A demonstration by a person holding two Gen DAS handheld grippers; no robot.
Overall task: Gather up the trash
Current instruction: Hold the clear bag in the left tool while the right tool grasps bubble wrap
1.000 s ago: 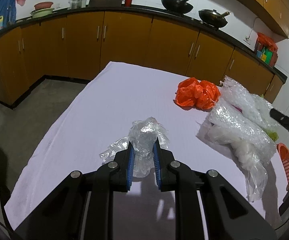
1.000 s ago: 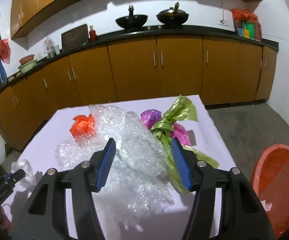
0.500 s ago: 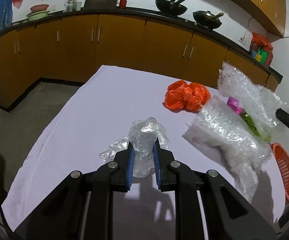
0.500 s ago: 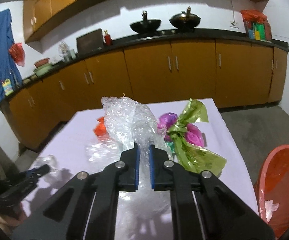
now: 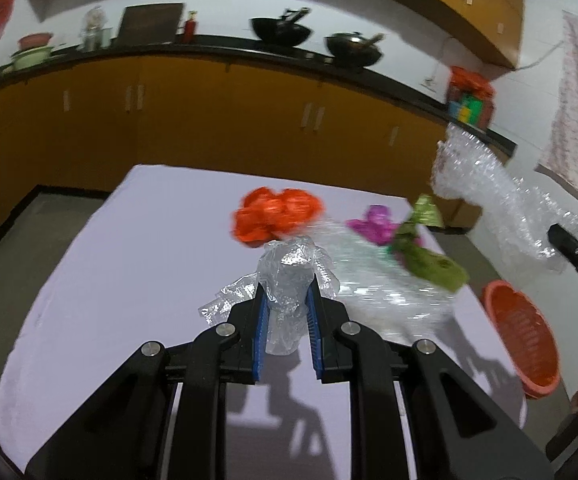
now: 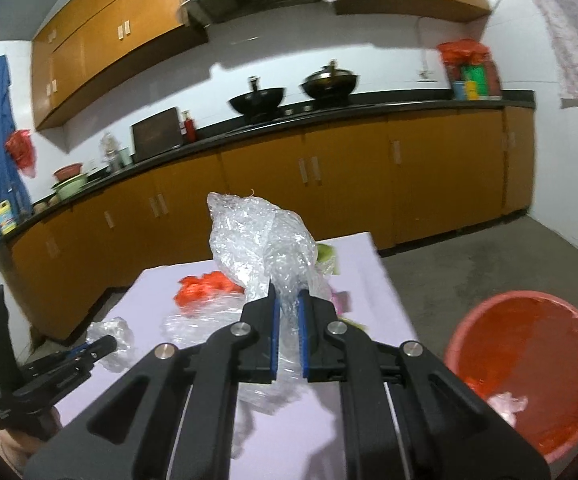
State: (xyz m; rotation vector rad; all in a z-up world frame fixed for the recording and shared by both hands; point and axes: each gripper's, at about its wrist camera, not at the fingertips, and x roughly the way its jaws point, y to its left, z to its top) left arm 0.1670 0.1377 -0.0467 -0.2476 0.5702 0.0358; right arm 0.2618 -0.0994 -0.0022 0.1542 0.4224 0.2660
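Both tongs clenched on plastic trash.
Left gripper (image 5: 286, 300) grasps crumpled clear plastic film (image 5: 289, 276), long axis upright; right gripper (image 6: 287, 308) pinches clear bubble-wrap sheet (image 6: 257, 236), rising forward.

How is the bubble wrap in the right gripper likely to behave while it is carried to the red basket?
The bubble wrap is probably very light: a narrow pinch by the right gripper holds the whole bundle up. It looks floppy, with loose ends drooping below the jaws. It may snag or trail over the basket rim.
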